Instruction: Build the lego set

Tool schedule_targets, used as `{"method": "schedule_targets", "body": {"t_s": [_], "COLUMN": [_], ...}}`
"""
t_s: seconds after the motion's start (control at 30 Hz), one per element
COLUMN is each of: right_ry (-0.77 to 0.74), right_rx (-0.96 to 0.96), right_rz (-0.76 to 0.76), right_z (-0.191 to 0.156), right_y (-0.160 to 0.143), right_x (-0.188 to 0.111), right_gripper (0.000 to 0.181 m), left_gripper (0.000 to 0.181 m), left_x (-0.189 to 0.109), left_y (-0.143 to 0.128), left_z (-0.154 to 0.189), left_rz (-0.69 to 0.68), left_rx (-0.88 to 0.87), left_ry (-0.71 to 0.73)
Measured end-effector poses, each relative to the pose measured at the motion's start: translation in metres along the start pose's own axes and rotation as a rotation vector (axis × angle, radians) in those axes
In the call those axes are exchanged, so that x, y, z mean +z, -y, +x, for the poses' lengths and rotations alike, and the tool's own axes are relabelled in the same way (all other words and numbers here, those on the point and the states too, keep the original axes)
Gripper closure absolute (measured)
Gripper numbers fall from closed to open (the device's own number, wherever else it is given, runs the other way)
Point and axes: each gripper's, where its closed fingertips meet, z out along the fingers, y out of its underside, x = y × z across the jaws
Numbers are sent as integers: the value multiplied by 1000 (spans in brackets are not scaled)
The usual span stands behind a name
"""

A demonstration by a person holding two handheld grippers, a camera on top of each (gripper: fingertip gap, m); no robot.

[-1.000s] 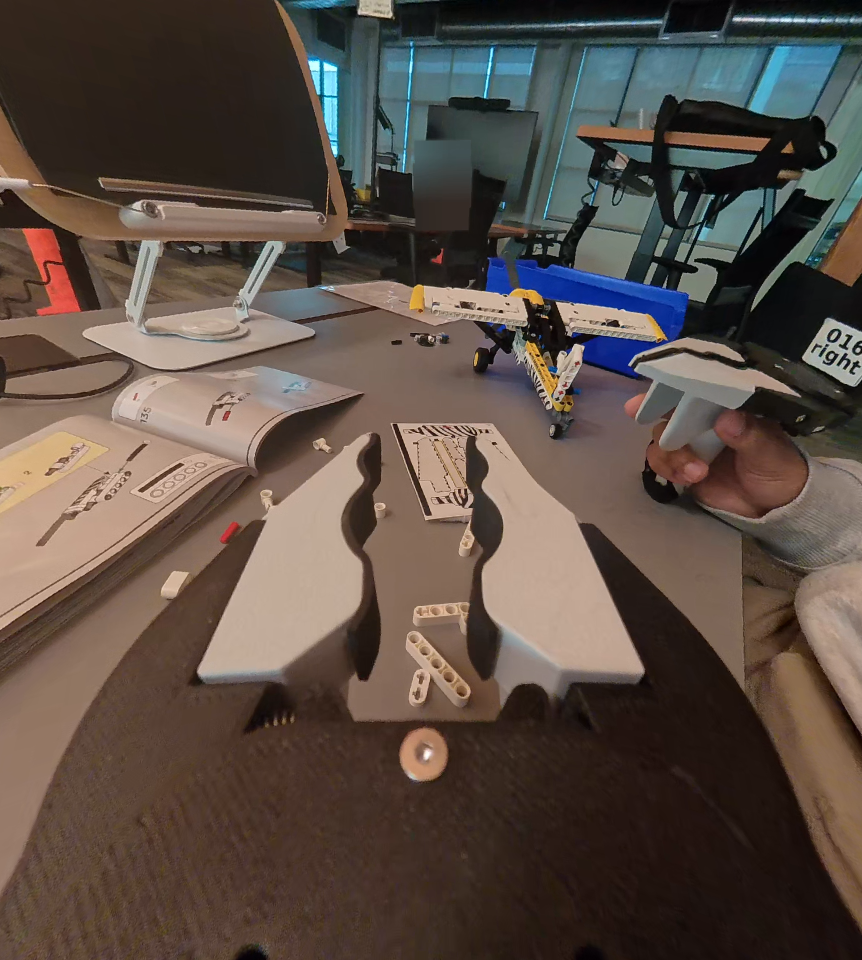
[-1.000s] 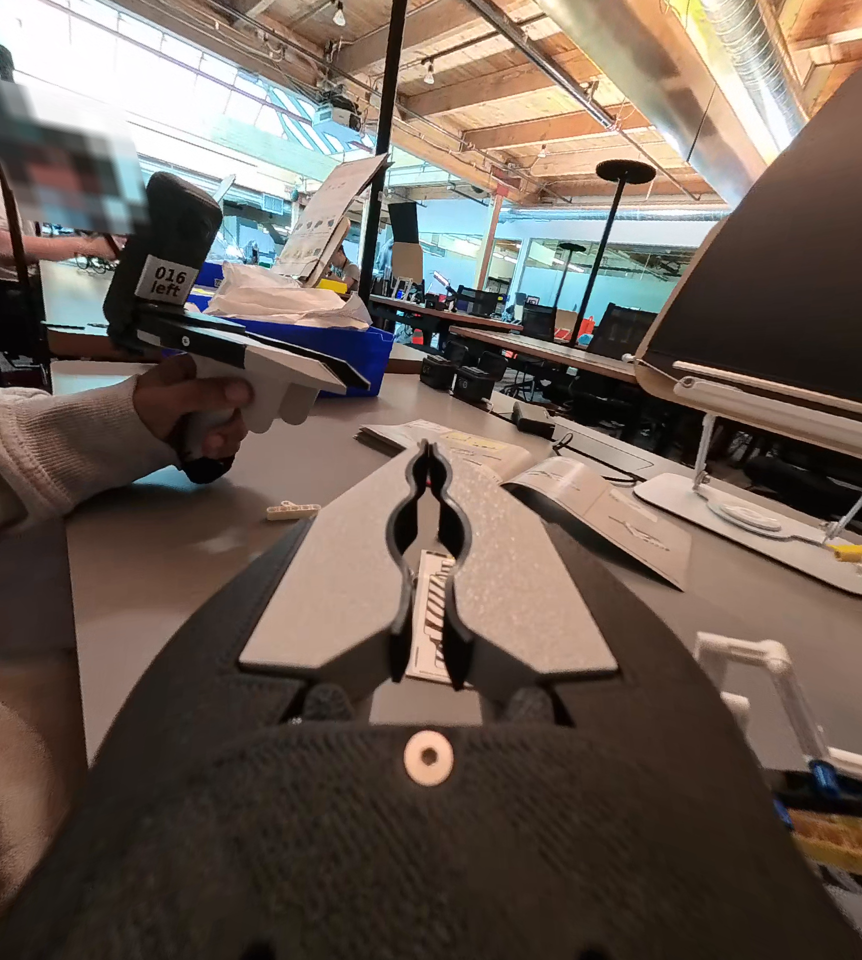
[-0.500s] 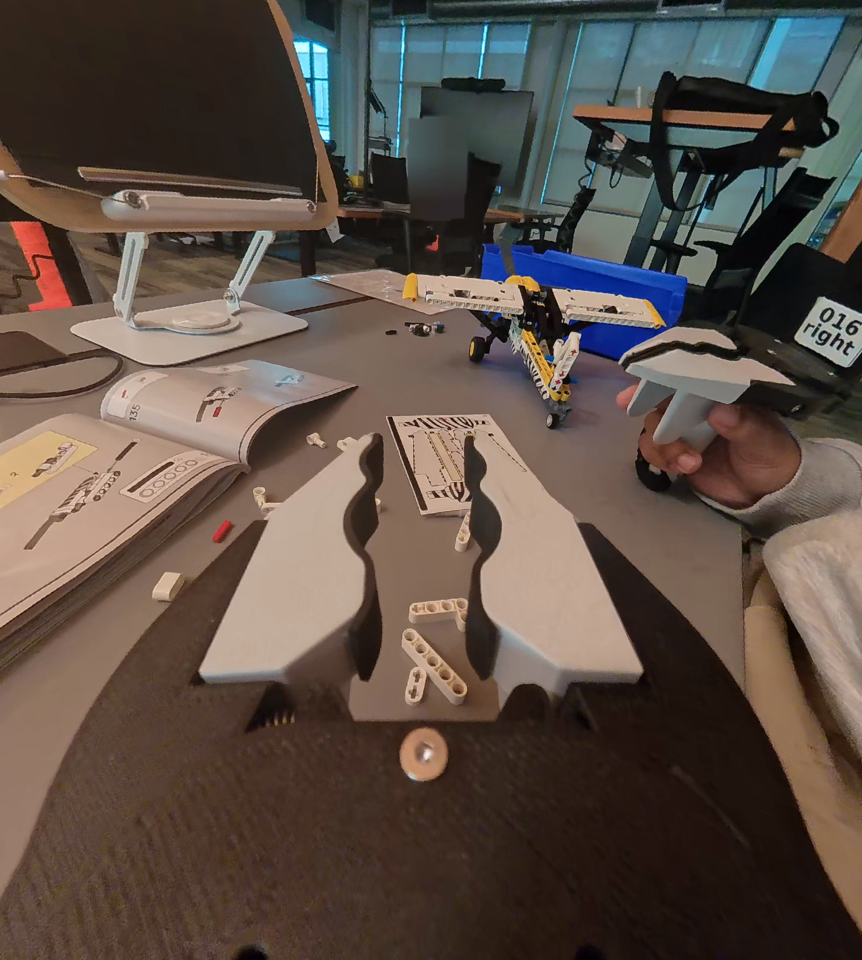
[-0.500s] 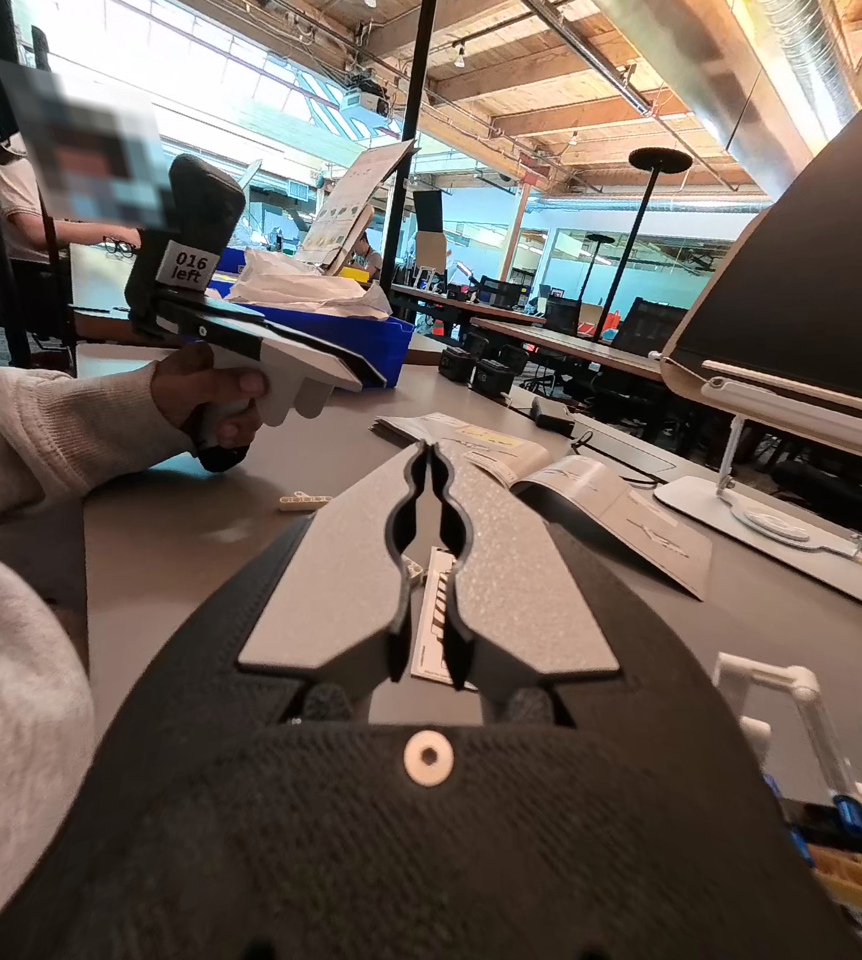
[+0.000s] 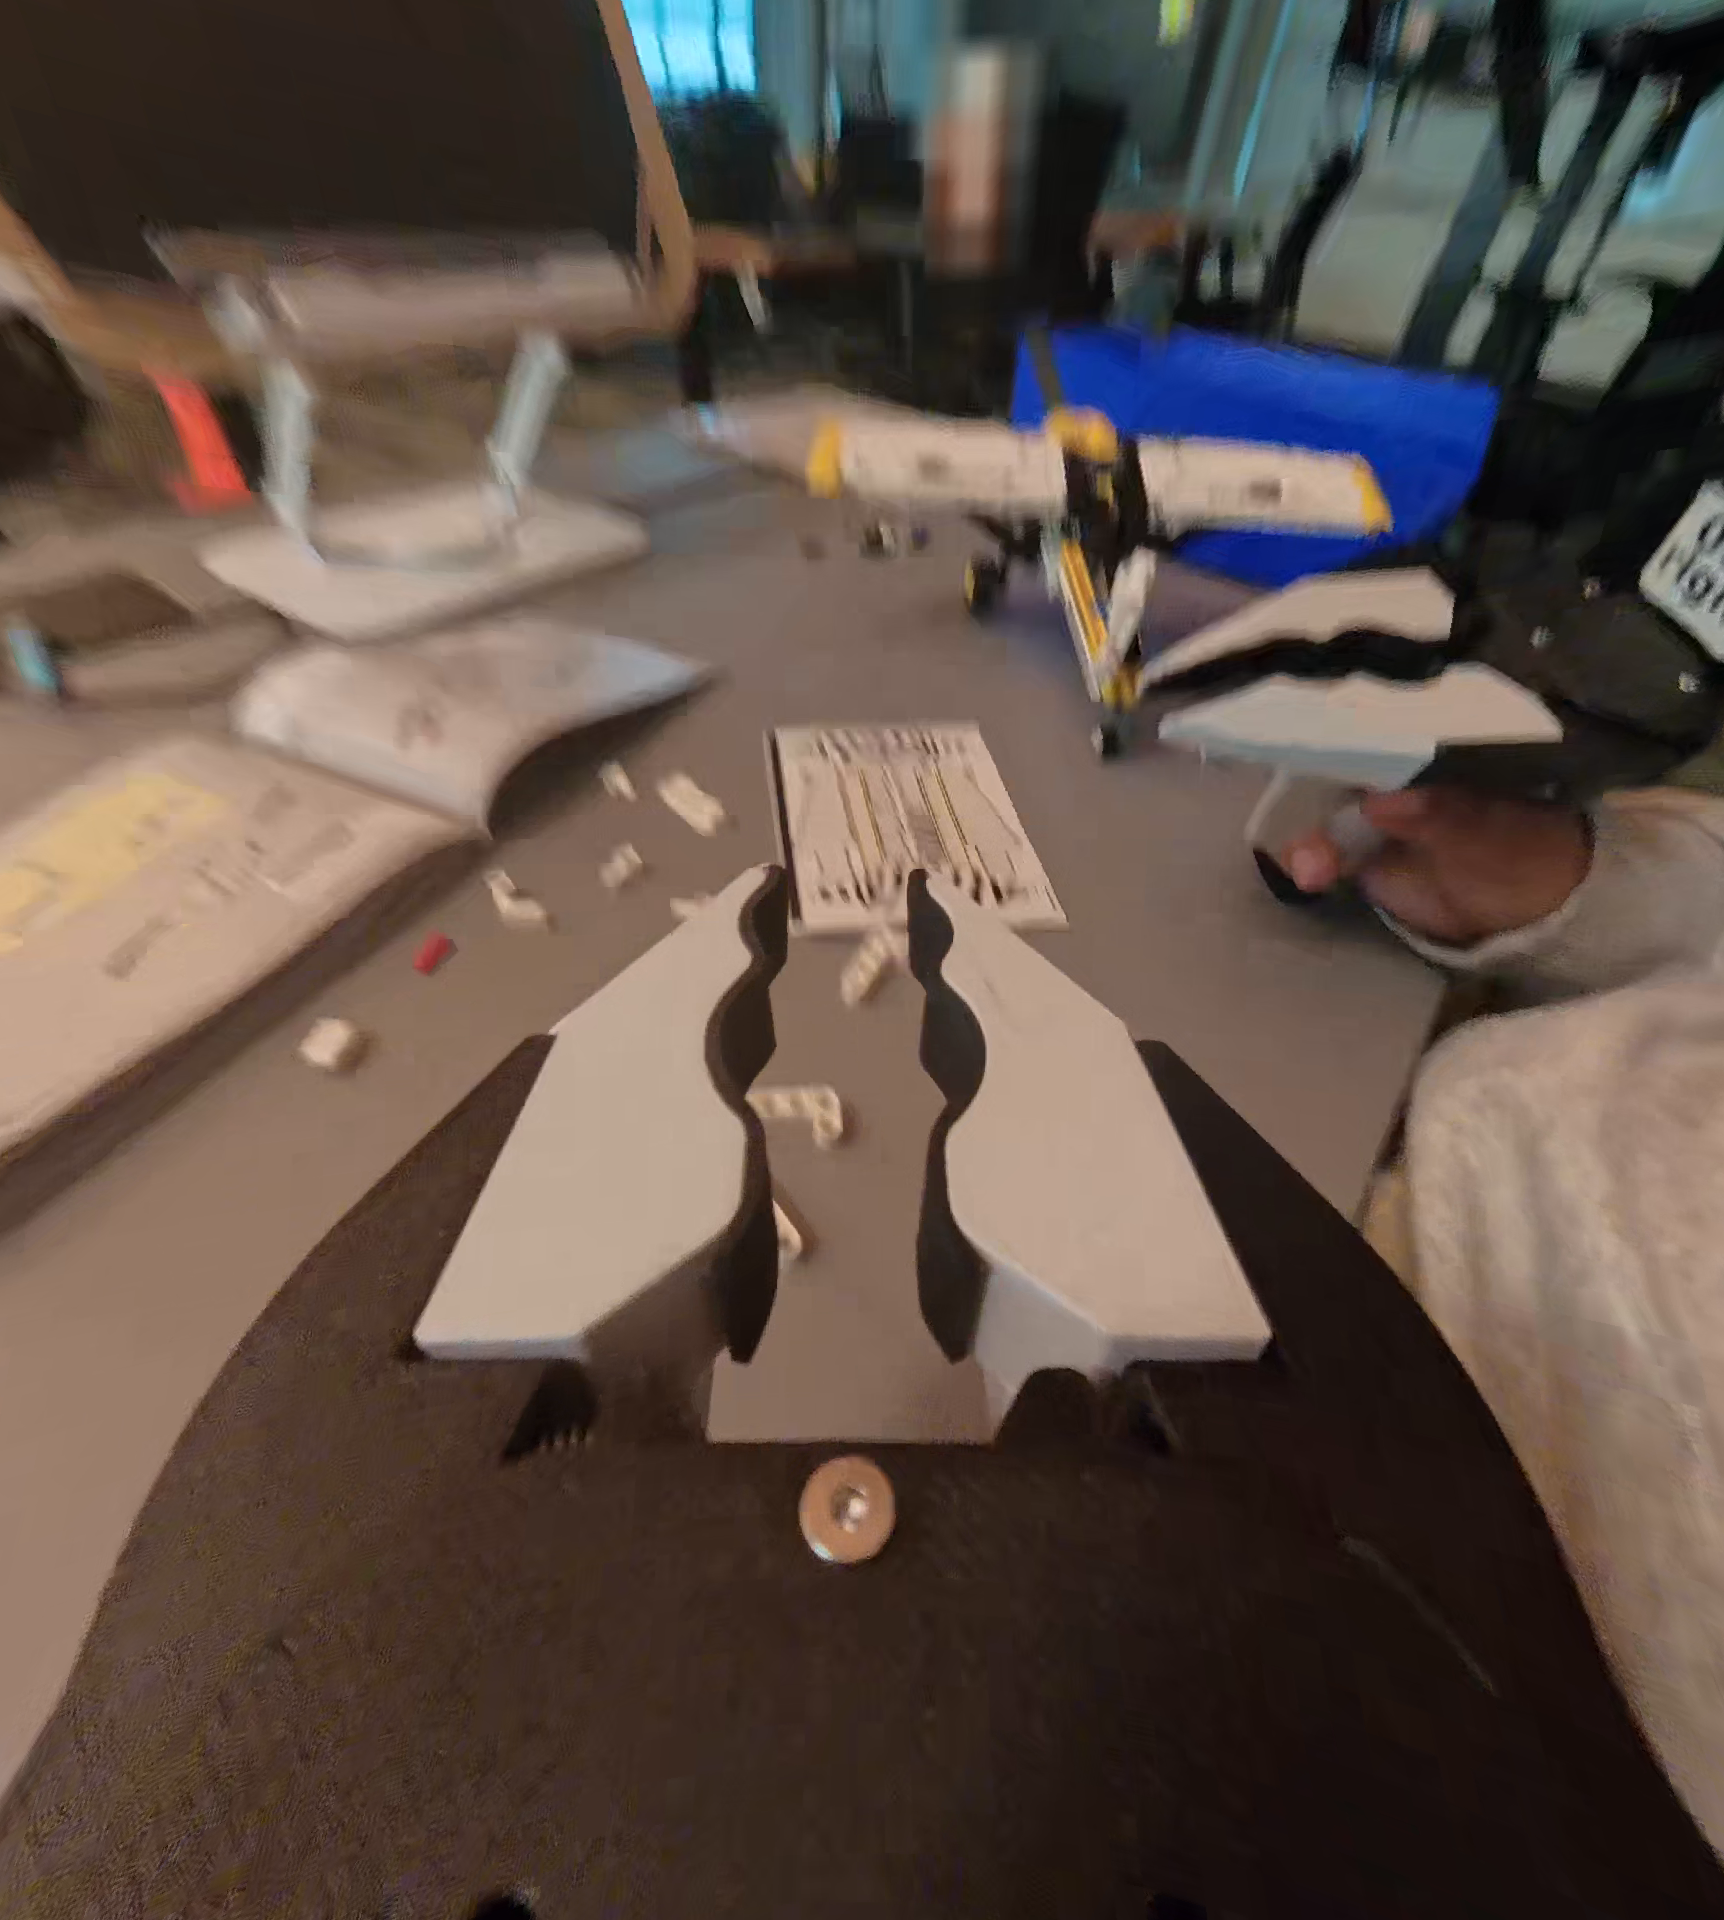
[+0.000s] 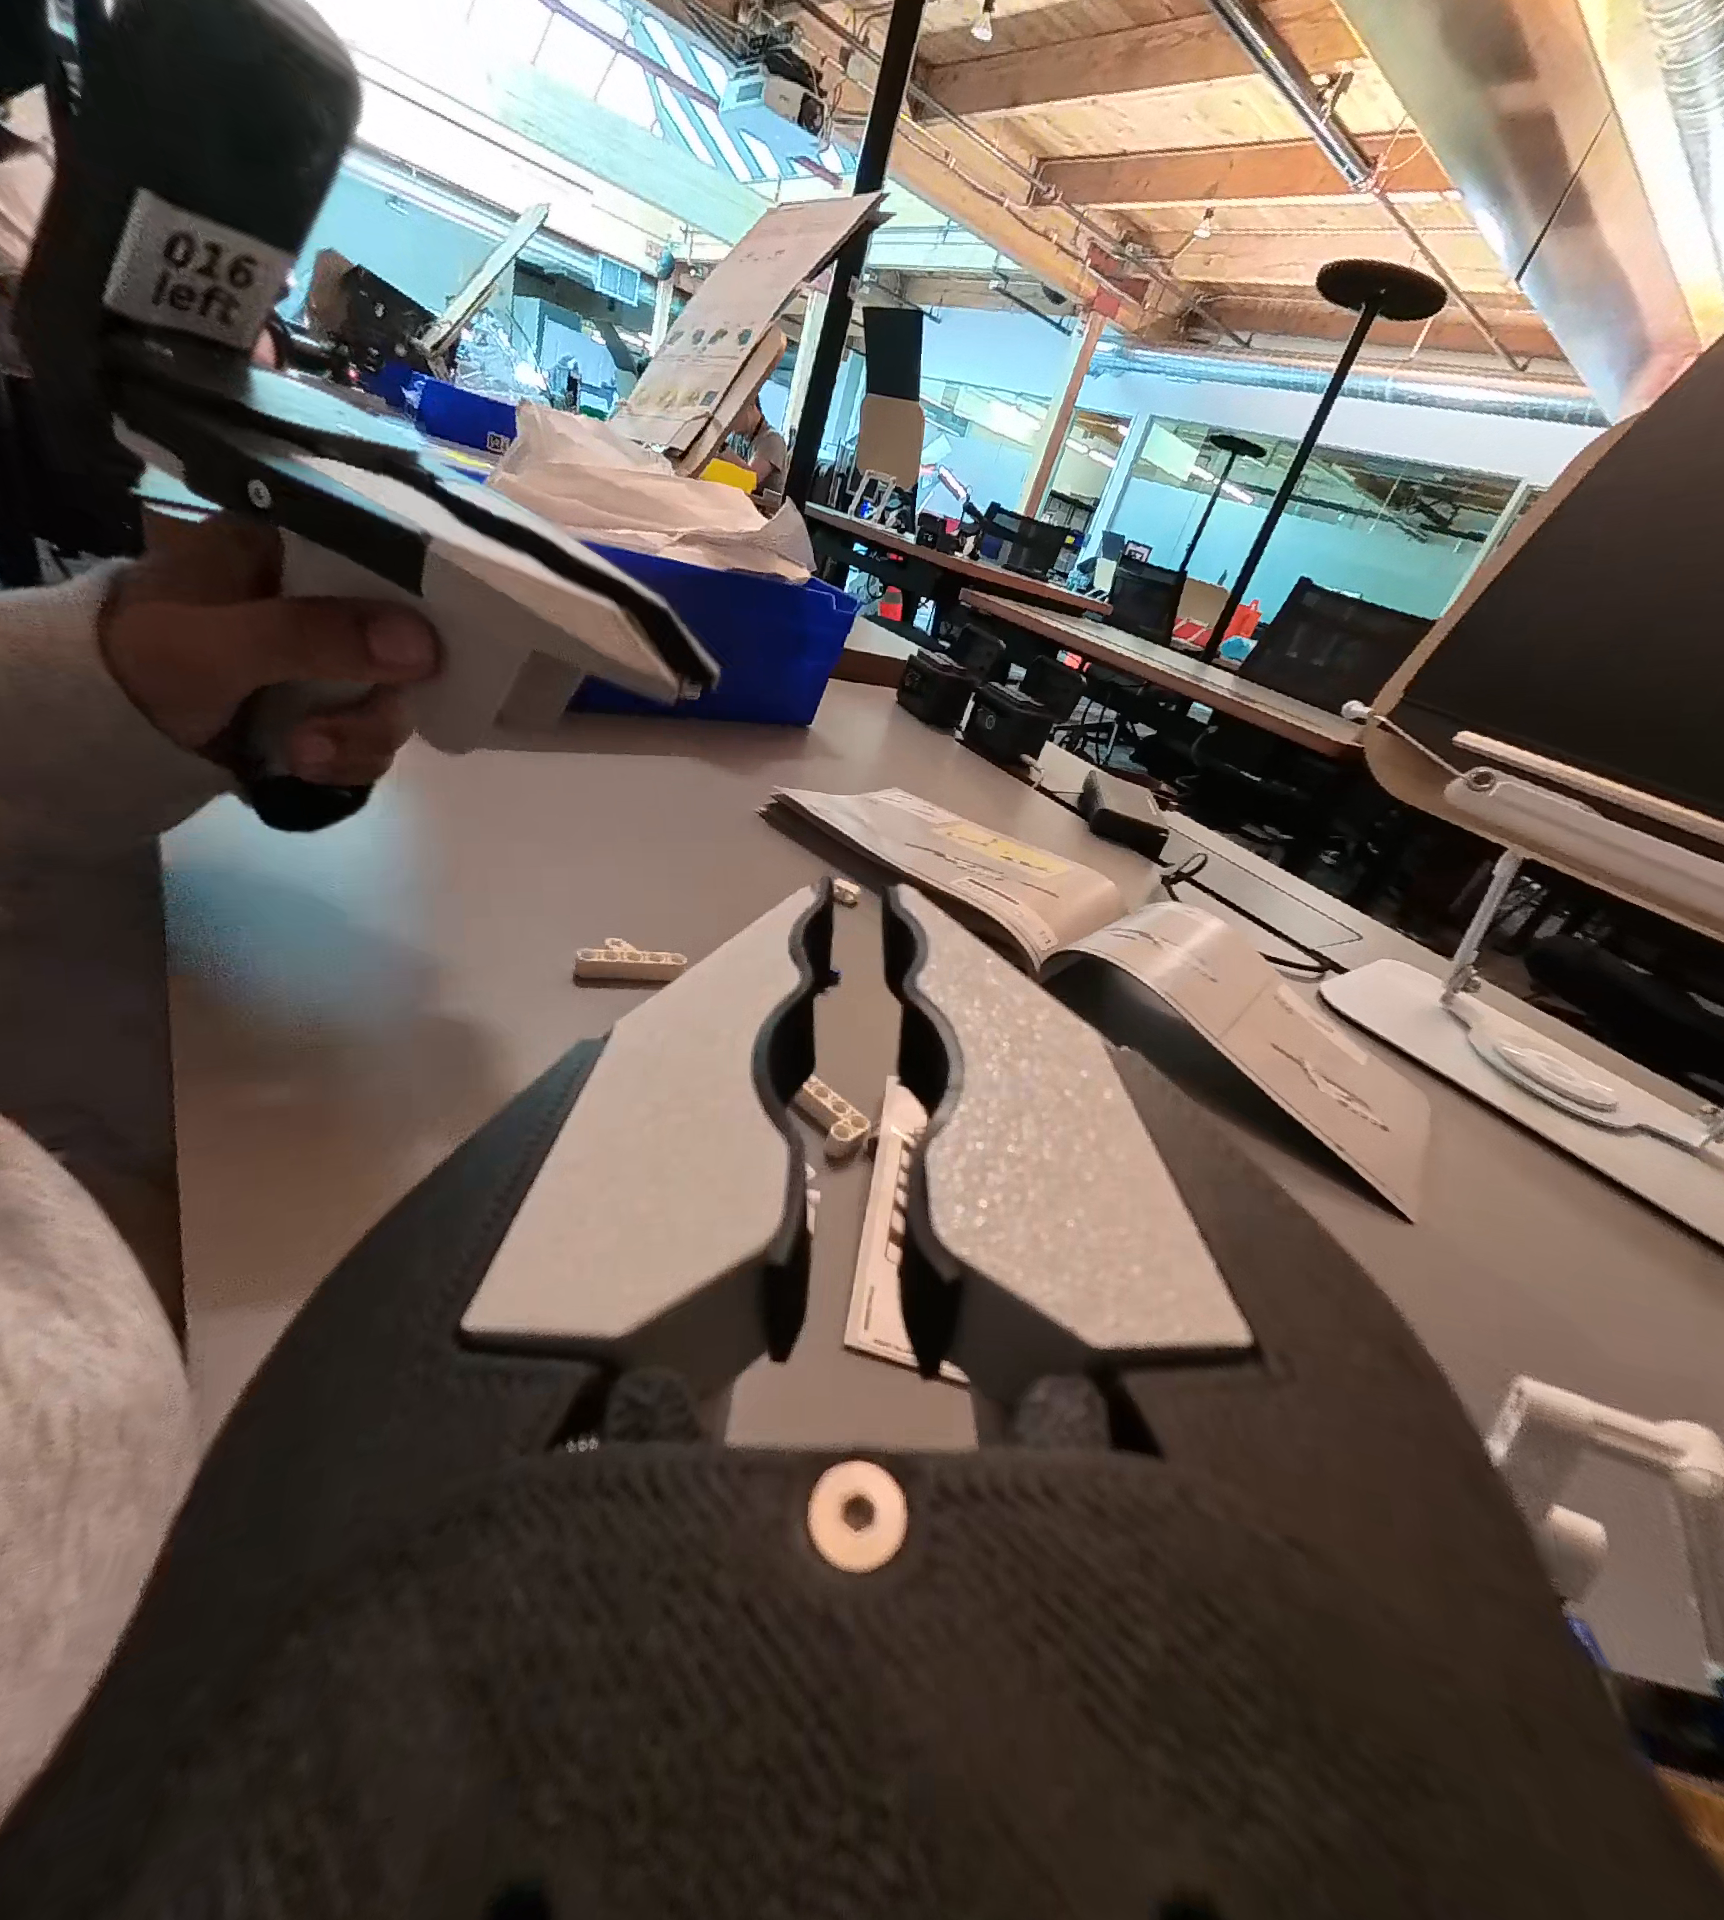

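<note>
1. A grey table (image 5: 941, 644) stands in an open workshop with wooden ceiling beams.
2. The lego plane (image 5: 1097, 499) sits at the far side, before a blue bin (image 5: 1253, 416).
3. An open manual (image 5: 214, 831), a sticker sheet (image 5: 910, 821) and loose pieces (image 5: 801, 1110) lie nearer.
4. The left gripper (image 5: 845, 904) is released and empty above the pieces.
5. The right gripper (image 6: 858, 904) is slightly parted, holding nothing.

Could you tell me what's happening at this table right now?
A person holds a gripper in each hand over a grey table, building a lego set. The left gripper is open and empty above loose white pieces and a sticker sheet. The right gripper is also open and holds nothing. A partly built plane stands farther back before a blue bin, and an open manual lies to the left.
</note>
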Motion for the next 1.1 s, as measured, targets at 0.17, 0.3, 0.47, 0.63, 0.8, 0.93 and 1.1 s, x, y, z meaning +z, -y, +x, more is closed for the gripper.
{"method": "schedule_targets", "body": {"t_s": [0.17,0.3,0.47,0.63,0.8,0.93,1.1], "right_ry": [-1,-5,-9,-15,-11,-53,-87], "right_rx": [16,-8,-17,-16,-22,-34,31], "right_rz": [10,9,7,9,1,72,157], "right_z": [2,0,0,1,-1,6,17], "right_y": [1,1,1,2,1,16,26], "right_x": [-1,-1,-1,-1,0,-10,-20], "right_gripper": [172,172,172,172,172,181,181], "left_gripper": [181,176,166,165,171,175,179], "left_x": [6,10,25,26,33,36,33], "left_y": [-46,-60,-79,-88,-91,-94,-83], "left_z": [11,25,3,-5,2,1,4], "left_rz": [-335,-397,-493,-578,-583,-603,-572], "left_rx": [47,-87,7,43,76,124,165], "left_ry": [-89,-225,-39,21,6,35,32]}}
